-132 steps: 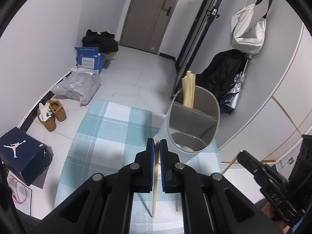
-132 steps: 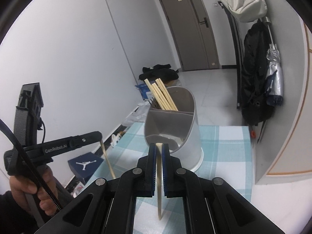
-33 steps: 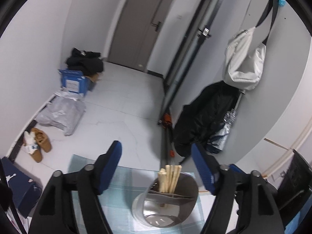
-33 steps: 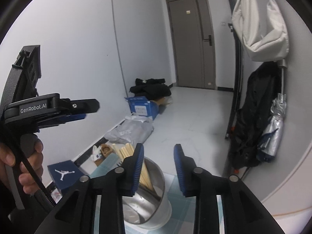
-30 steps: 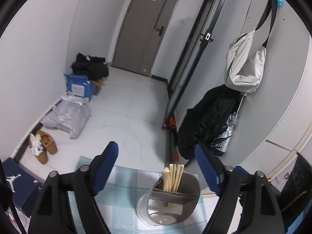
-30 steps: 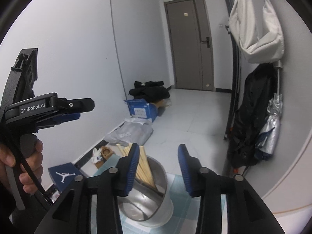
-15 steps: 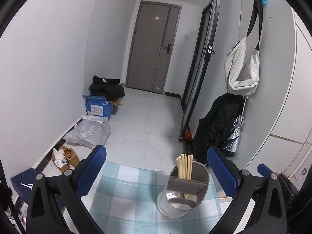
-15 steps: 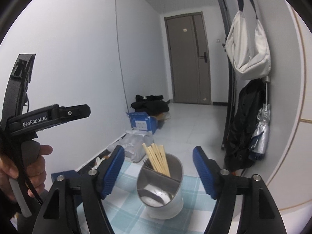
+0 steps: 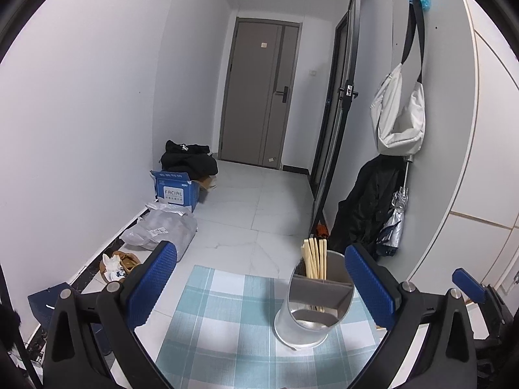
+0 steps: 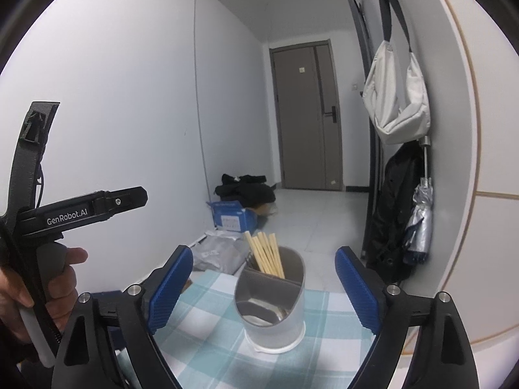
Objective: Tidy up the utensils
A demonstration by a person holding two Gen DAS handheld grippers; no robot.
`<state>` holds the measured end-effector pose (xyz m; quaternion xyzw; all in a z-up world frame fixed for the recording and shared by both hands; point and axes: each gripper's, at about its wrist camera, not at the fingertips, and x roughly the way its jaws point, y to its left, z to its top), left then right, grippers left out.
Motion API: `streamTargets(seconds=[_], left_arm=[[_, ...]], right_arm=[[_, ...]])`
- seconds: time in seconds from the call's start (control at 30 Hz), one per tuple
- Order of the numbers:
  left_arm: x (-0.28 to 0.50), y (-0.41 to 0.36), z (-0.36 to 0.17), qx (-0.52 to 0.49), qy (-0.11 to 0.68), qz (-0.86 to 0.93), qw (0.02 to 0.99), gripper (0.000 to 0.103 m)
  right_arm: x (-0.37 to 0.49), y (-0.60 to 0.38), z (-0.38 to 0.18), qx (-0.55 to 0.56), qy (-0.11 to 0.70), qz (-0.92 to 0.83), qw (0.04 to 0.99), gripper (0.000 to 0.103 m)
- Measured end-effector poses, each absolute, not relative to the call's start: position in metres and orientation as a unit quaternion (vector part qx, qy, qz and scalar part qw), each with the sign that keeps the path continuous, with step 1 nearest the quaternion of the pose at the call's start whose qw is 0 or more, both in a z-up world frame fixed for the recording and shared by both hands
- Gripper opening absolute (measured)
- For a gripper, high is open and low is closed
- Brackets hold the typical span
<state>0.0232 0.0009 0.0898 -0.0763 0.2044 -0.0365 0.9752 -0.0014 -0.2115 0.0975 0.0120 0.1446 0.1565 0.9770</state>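
Both grippers, left gripper and right gripper, were withdrawn, wide open, empty; five chopsticks counted in one holder.

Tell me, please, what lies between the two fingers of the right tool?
In the right wrist view, the utensil holder with chopsticks stands between the open right tool's fingers, farther ahead on the checkered cloth.

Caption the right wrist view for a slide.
Open right gripper above a utensil holder with chopsticks in its rear compartment.
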Motion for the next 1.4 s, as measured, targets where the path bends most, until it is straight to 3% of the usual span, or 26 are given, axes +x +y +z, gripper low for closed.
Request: streamTargets(seconds=[0.5,1.4], left_arm=[[0.01,-0.003,0.054,-0.073,0.2,-0.034,0.976,0.102],[0.022,0.003,0.034,-0.091,0.232,-0.026,0.968,0.102]], right_arm=[[-0.033,-0.217,0.065,0.018,0.111,0.127,0.985,0.102],[-0.033,-0.211,0.043,0.022,0.131,0.108,0.985,0.103]])
